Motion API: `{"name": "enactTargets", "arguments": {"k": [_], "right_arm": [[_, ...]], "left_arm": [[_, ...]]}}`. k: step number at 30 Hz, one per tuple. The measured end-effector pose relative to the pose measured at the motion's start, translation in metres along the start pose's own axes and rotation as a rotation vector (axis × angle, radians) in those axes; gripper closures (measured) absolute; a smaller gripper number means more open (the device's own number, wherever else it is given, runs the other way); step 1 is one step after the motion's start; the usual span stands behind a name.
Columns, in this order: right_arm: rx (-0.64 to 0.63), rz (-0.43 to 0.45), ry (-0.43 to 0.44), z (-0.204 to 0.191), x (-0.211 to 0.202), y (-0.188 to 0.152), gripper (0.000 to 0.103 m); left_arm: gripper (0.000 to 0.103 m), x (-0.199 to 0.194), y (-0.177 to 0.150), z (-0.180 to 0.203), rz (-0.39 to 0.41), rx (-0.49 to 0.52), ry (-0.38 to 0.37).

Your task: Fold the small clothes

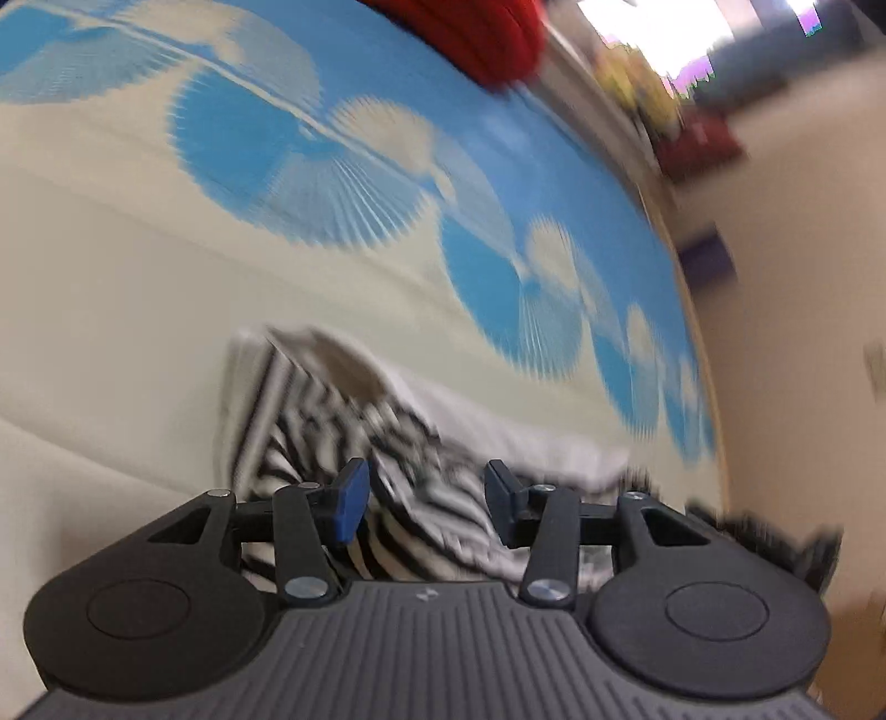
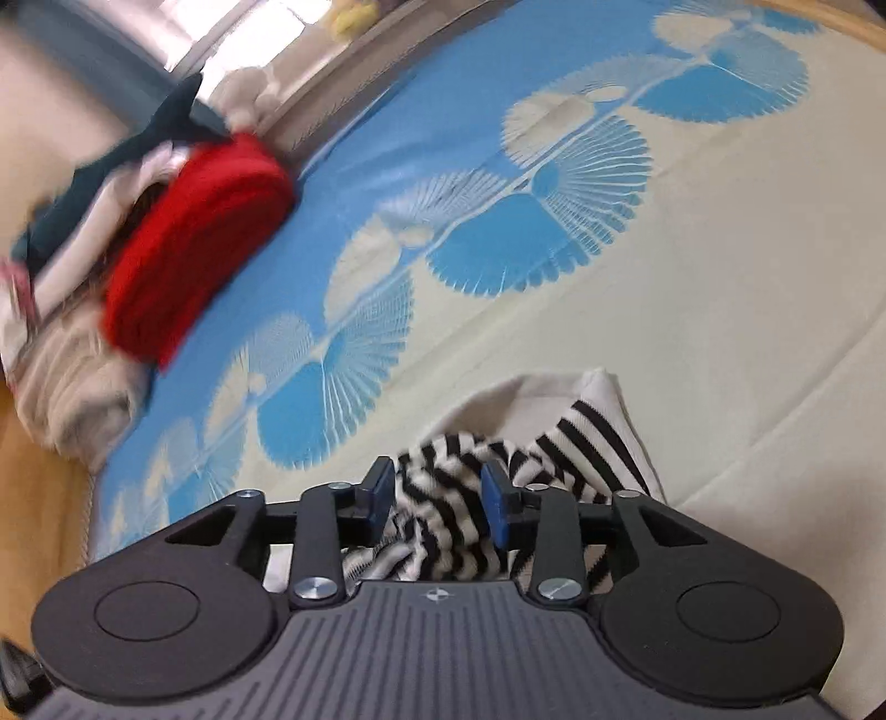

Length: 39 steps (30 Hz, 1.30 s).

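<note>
We take the striped garment (image 1: pixel 343 437) as our landmark: a small black-and-white striped piece with a plain cream edge, lying crumpled on the cream part of the bed cover (image 1: pixel 111 288).

In the left wrist view, our left gripper (image 1: pixel 423 501) hangs just over the near end of the garment. Its jaws stand partly apart, with striped cloth showing in the gap between the blue pads (image 1: pixel 351 501). The pads do not appear to press on the fabric, though the picture is blurred and we cannot tell whether a fingertip brushes it.

In the right wrist view, our right gripper (image 2: pixel 437 498) sits over the near, bunched end of the same striped garment (image 2: pixel 598 448). Its jaws are also partly apart, rather narrow, and the rumpled stripes fill the space between the pads (image 2: pixel 495 509). Both pads look close to the cloth; whether they touch it we cannot say.

Beyond the garment the bed cover (image 2: pixel 747 277) turns to a blue band with pale fan-shaped prints. Farther beyond it, at the far edge of that band, lies a folded red piece (image 2: pixel 199 243), with a heap of pale and dark clothes (image 2: pixel 72 354) just beside it. The red piece (image 1: pixel 476 33) also shows in the left view, well apart from the garment.
</note>
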State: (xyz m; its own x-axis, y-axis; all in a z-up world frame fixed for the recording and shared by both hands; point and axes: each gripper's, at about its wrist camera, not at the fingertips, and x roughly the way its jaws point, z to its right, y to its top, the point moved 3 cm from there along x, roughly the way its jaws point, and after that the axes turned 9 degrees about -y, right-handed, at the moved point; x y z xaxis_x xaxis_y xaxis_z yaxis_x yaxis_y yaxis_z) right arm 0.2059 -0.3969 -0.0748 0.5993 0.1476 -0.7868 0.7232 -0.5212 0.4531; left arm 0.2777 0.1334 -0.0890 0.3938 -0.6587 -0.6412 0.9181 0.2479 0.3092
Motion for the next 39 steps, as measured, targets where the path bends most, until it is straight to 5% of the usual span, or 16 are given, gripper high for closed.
{"name": "enactTargets", "arguments": {"k": [5,7,9,10,11,13,17,21,24,26,31,34,39], "right_arm": [[-0.111,-0.120,-0.015,-0.013,0.024,-0.023,0.059],[-0.130,-0.146,-0.028,-0.017,0.034,-0.027,0.059],[-0.142,-0.138,-0.024,-0.022,0.037,-0.027,0.068],[-0.145,-0.135,-0.005,-0.023,0.037,-0.027,0.084],[-0.142,-0.127,0.008,-0.024,0.038,-0.025,0.089],[-0.109,-0.071,0.028,-0.026,0.033,-0.016,0.093],[0.031,0.162,0.181,-0.028,0.004,0.022,0.093],[0.046,0.191,0.144,-0.043,0.027,0.042,0.093],[0.060,0.143,0.057,-0.049,0.057,0.047,0.087],[0.081,0.110,-0.007,-0.045,0.072,0.047,0.075],[0.014,0.145,0.002,-0.032,0.058,0.048,0.072],[-0.080,0.181,-0.054,-0.021,0.047,0.050,0.055],[-0.230,0.110,-0.054,-0.013,0.055,0.042,0.054]], "left_arm": [[0.056,0.031,-0.013,-0.005,-0.078,-0.005,0.118],[0.064,0.036,-0.016,-0.009,-0.084,-0.023,0.115],[0.085,0.040,-0.014,-0.010,-0.093,-0.011,0.118],[0.091,0.043,-0.013,-0.010,-0.097,-0.007,0.126],[0.095,0.044,-0.013,-0.012,-0.092,-0.008,0.131],[0.096,0.039,-0.003,-0.010,-0.035,-0.025,0.091],[0.096,0.012,0.033,0.011,0.201,0.000,-0.084],[0.096,0.027,0.051,0.013,0.244,-0.001,-0.044],[0.092,0.047,0.058,0.003,0.208,-0.046,0.012],[0.081,0.054,0.064,-0.006,0.175,-0.088,0.022],[0.078,0.033,0.071,-0.022,0.188,-0.087,-0.032],[0.050,0.013,0.070,-0.025,0.239,-0.033,0.006],[0.050,0.014,0.066,-0.039,0.162,-0.002,0.062]]}}
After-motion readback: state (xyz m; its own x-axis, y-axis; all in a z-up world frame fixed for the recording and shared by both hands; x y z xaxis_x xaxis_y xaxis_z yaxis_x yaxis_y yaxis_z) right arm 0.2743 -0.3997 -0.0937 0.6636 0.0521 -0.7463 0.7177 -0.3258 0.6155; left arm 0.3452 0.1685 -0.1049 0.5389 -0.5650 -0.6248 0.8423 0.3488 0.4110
